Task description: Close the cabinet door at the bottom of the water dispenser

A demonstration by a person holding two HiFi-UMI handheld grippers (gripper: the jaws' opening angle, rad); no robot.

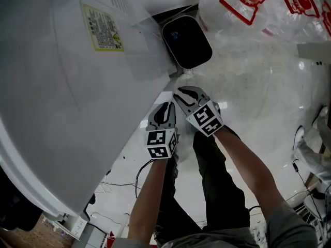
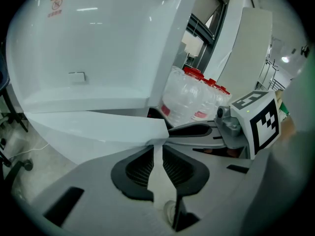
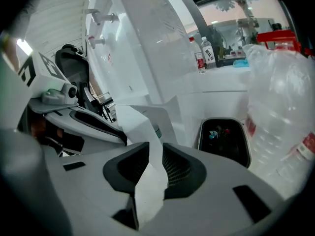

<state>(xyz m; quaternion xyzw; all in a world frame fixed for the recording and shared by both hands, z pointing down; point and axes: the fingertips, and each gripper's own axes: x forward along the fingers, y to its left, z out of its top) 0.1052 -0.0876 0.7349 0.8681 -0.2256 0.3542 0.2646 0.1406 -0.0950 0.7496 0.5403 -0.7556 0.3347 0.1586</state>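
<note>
**A:** How far along is the closing?

**B:** Hardly started, I'd judge. The cabinet door (image 2: 88,129) isn't shut. It stands out from the water dispenser (image 1: 67,87), and its free edge sits between the jaws of both grippers.

**A:** Both are on it?

**B:** Yes. The left gripper (image 2: 156,149) pinches the thin white edge, which fills the gap between its pads. The right gripper (image 3: 153,154) is just beside it on the right and nips the same edge the same way.

**A:** Where does the door run from there?

**B:** Away to the left of the left gripper, towards the dispenser's body ahead of it. A dark bin (image 3: 224,136) lies ahead of the right gripper, and red-capped water bottles (image 3: 280,112) are to its right.

**A:** What's the door like?

**B:** A plain, flat, glossy white panel, thin at the edge. I see no handle, and the hinge side is hidden.

**A:** What's left?

**B:** Swinging it flush against the dispenser, then letting go.
</note>
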